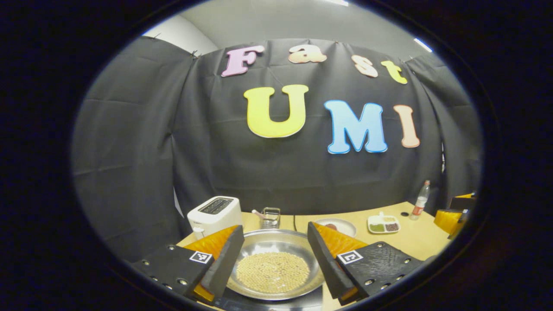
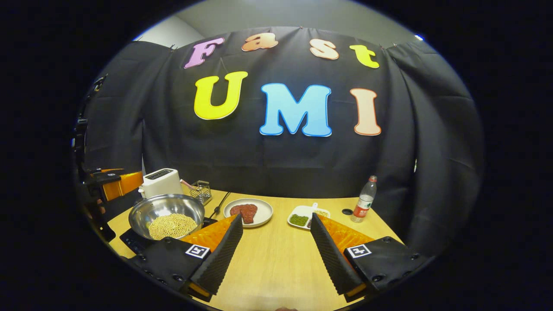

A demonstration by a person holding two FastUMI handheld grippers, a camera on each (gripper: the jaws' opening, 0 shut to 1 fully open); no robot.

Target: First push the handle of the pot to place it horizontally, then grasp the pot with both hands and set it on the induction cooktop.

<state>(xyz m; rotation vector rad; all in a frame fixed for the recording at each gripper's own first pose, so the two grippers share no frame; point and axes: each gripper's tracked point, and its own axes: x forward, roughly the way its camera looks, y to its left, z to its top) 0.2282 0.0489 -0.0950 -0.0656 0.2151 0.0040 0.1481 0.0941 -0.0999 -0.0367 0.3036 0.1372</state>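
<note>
One pot (image 1: 274, 263) is seen, a shallow steel bowl-shaped vessel filled with pale beans, and it sits on the one dark induction cooktop (image 2: 134, 242) at the left end of the wooden table (image 2: 276, 259). In the left gripper view the left claw (image 1: 273, 255) is held spread wide, its two fingers standing to either side of the pot, apart from its rim as far as can be made out; the pot lies between and just beyond them. The pot's handle cannot be made out in either view, so its long axis and heading cannot be told; the near rim is cut off behind the fingers. In the right gripper view the right claw (image 2: 276, 246) is likewise spread open over bare table, pinching nothing, with the pot well off to its left. Beyond the left claw are counted one white toaster (image 1: 214, 214), one small wire basket (image 1: 270, 217), one plate (image 2: 248, 211) carrying red meat, one divided dish (image 2: 307, 216) of green and dark fillings, and one bottle (image 2: 364, 199) standing upright far right. The cooktop is mostly hidden under the pot, with its front edge covered by the right claw's left finger.
</note>
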